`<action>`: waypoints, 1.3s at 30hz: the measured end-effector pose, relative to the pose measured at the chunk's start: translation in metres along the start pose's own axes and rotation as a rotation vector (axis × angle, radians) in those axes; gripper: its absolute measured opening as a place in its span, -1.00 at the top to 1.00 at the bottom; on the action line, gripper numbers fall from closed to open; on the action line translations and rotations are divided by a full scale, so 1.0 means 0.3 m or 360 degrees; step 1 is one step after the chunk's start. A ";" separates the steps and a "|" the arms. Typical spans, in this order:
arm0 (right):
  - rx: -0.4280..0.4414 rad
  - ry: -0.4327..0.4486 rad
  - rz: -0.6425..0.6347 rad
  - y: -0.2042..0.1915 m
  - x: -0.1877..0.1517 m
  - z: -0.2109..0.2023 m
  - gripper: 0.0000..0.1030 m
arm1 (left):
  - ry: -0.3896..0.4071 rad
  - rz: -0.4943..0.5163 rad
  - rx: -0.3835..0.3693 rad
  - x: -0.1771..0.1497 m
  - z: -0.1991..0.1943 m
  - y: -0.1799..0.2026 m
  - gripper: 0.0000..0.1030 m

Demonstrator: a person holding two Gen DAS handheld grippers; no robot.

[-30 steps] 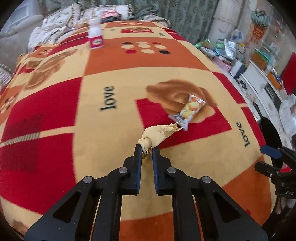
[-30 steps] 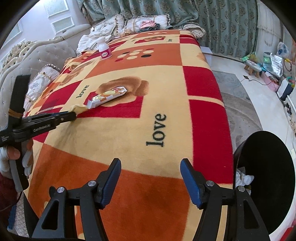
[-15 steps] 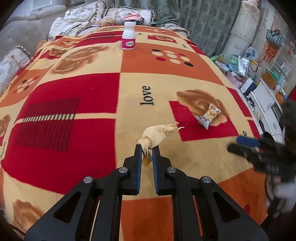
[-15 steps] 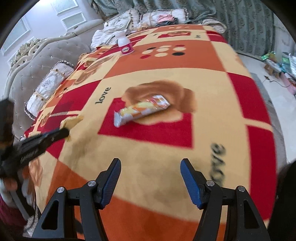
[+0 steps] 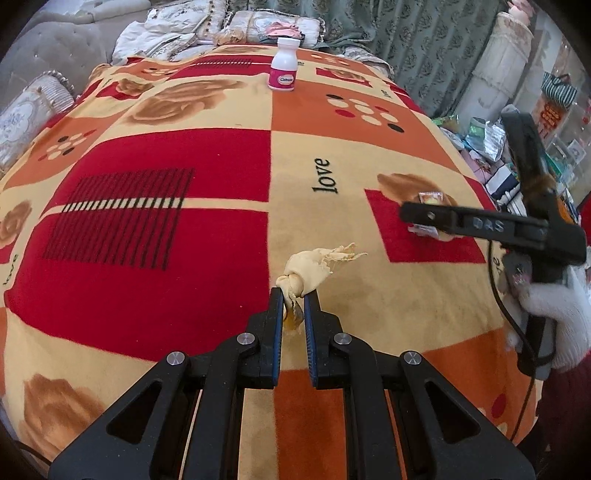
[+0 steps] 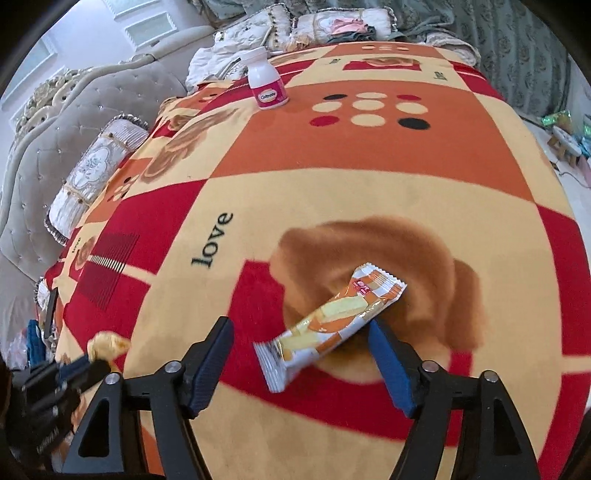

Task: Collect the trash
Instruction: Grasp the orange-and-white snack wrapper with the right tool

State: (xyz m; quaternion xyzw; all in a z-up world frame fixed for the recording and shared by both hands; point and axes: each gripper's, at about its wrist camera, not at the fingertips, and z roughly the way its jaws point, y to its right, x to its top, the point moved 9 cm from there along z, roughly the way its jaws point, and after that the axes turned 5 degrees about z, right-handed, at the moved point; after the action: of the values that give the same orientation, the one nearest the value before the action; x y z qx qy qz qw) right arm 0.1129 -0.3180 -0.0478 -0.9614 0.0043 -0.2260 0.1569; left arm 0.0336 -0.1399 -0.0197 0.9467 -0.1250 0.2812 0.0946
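Since the earlier frame, the right tool (image 6: 301, 349) has advanced over the snack wrapper (image 6: 332, 325) on the bed blanket (image 6: 369, 192), jaws wide around it. From the left wrist, the left tool (image 5: 293, 299), level above the blanket, pinches a crumpled yellow wrapper (image 5: 314, 267); the gloved right hand (image 5: 554, 317) grips its handle.

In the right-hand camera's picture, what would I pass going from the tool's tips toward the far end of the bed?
Right gripper, open → snack wrapper → the word "love" → white bottle with pink label → pillows.
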 end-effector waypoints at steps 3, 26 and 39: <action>-0.0035 0.0018 -0.0039 -0.017 0.019 0.019 -0.49 | 0.0009 0.0015 -0.0003 0.001 0.000 0.015 0.83; 0.0231 -0.0089 -0.0213 -0.077 -0.160 -0.118 0.49 | -0.0010 0.0012 -0.0006 -0.016 0.013 0.047 0.83; 0.0078 0.0022 -0.0058 -0.060 -0.124 -0.096 0.20 | -0.0006 -0.0017 0.0005 -0.037 -0.007 0.032 0.83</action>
State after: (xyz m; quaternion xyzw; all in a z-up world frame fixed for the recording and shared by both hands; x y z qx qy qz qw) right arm 0.0658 -0.3065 -0.0339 -0.9556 -0.0177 -0.2356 0.1763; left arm 0.0208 -0.1465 -0.0230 0.9481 -0.1198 0.2791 0.0943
